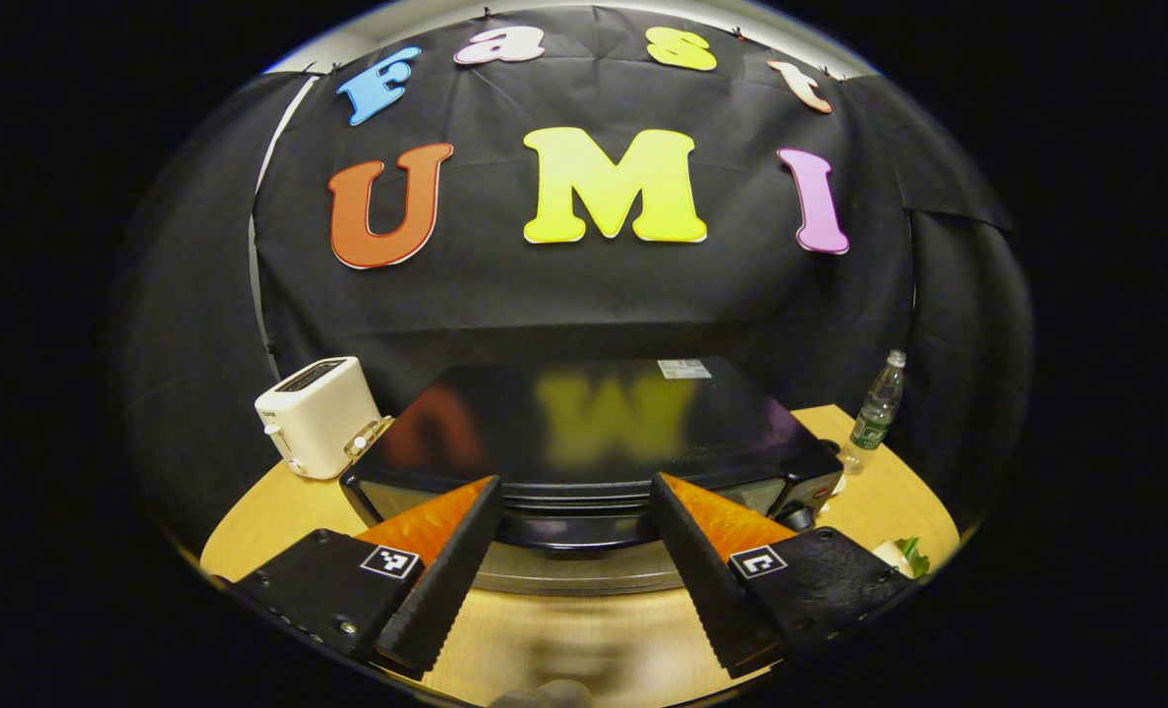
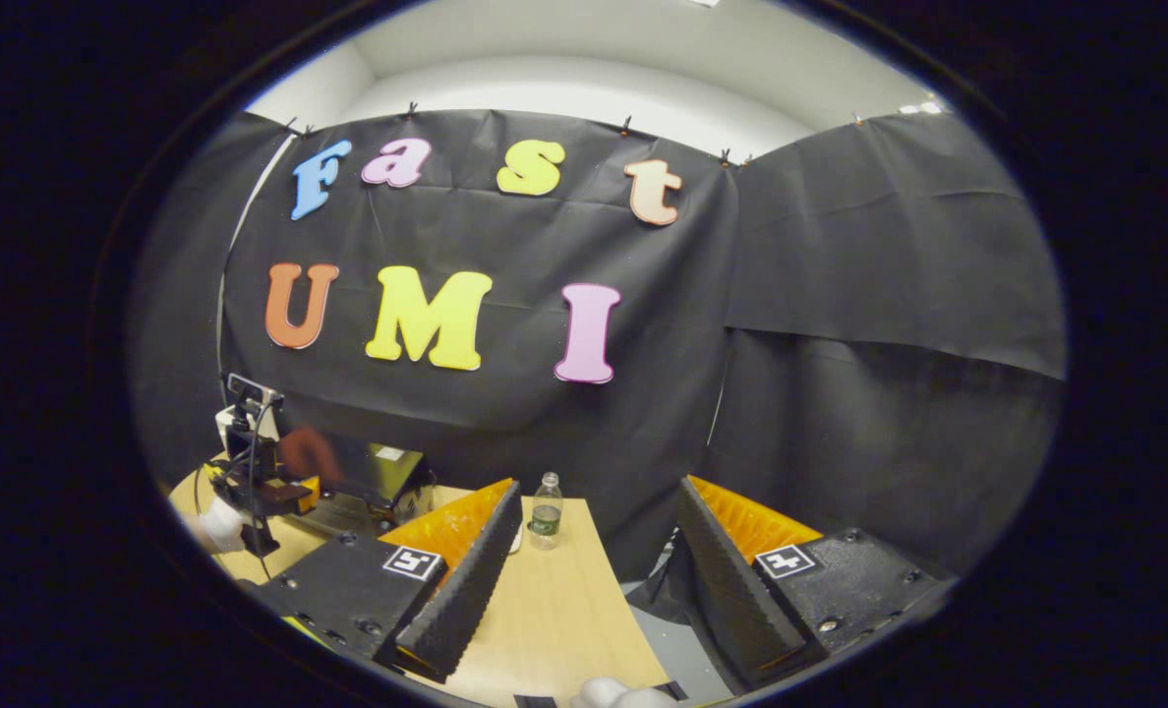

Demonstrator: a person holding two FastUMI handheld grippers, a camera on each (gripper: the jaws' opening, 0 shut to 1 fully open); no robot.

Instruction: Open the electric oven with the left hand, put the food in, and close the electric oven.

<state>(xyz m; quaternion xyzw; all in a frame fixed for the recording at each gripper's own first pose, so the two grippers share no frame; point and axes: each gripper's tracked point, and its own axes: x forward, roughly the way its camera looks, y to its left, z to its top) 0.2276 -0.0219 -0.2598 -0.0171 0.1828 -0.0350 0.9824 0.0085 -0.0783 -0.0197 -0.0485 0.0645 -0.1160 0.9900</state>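
Note:
The black electric oven (image 1: 584,423) stands on the wooden table straight ahead in the left gripper view. My left gripper (image 1: 574,487) is open, its fingers standing on either side of the oven's dark front handle (image 1: 584,531) without pressing on it. A silvery strip (image 1: 584,572) shows just below the handle; I cannot tell if the door is ajar. The food (image 1: 904,558), white with green leaves, lies at the right beside the oven. My right gripper (image 2: 599,484) is open and holds nothing, above the table's right end. Farther off in its view are the left gripper (image 2: 260,482), a gloved hand (image 2: 220,523) and the oven (image 2: 378,472).
A white toaster (image 1: 319,413) stands left of the oven. A clear water bottle (image 1: 874,413) (image 2: 546,511) stands at the table's back right. The table edge (image 2: 633,629) drops off to the floor on the right in the right gripper view.

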